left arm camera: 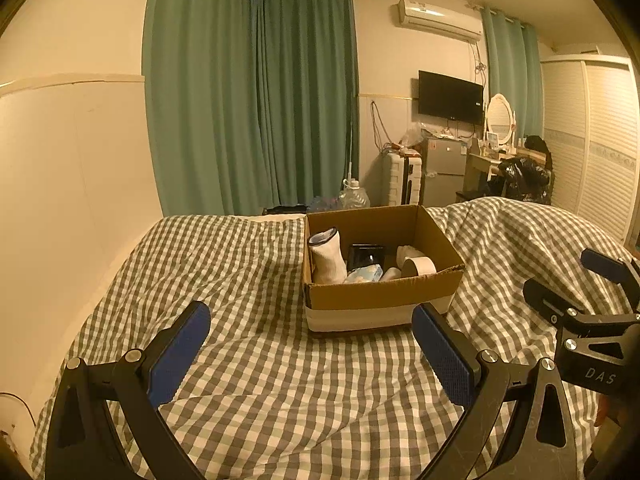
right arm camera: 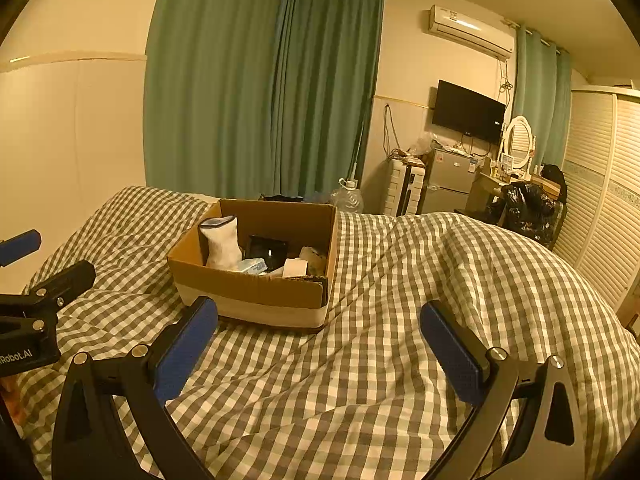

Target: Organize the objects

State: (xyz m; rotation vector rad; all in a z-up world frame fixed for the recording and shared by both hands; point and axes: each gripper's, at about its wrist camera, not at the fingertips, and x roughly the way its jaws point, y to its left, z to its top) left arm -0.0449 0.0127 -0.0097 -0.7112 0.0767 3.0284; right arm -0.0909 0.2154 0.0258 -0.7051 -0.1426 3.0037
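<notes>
A cardboard box (left arm camera: 380,296) sits open-topped on a bed covered by a grey-and-white checked quilt (left arm camera: 260,380), with a pale band running around the lower part of its outer walls. Inside, at the left end, a white sock (left arm camera: 328,258) with a dark-edged cuff stands upright against the wall; beside it toward the middle is a black boxy item (left arm camera: 366,256), in front of that a light blue packet (left arm camera: 364,274), and at the right end a roll of tape (left arm camera: 418,266) with a pale crumpled thing just behind it that cannot be made out. From the right wrist view the same box (right arm camera: 256,292) lies to the left of centre, the sock (right arm camera: 222,242) leaning at its left wall and the quilt (right arm camera: 400,320) humped high to the right. The left tongs (left arm camera: 311,330) hover over the quilt just short of the box's near wall, spread wide with nothing between the blue pads (left arm camera: 180,356). The right tongs (right arm camera: 319,334) are likewise spread wide and hold nothing, hanging over the quilt near the box's right near corner. Each pair of tongs shows at the edge of the other's view, side by side and apart. Behind the bed hang green curtains (left arm camera: 248,100); further right are a wall-mounted air conditioner (left arm camera: 440,20), a dark television (left arm camera: 450,96), a small grey fridge (left arm camera: 444,170), a dressing tabletop with an oval mirror (left arm camera: 500,114), and a louvred white wardrobe (left arm camera: 592,140).
</notes>
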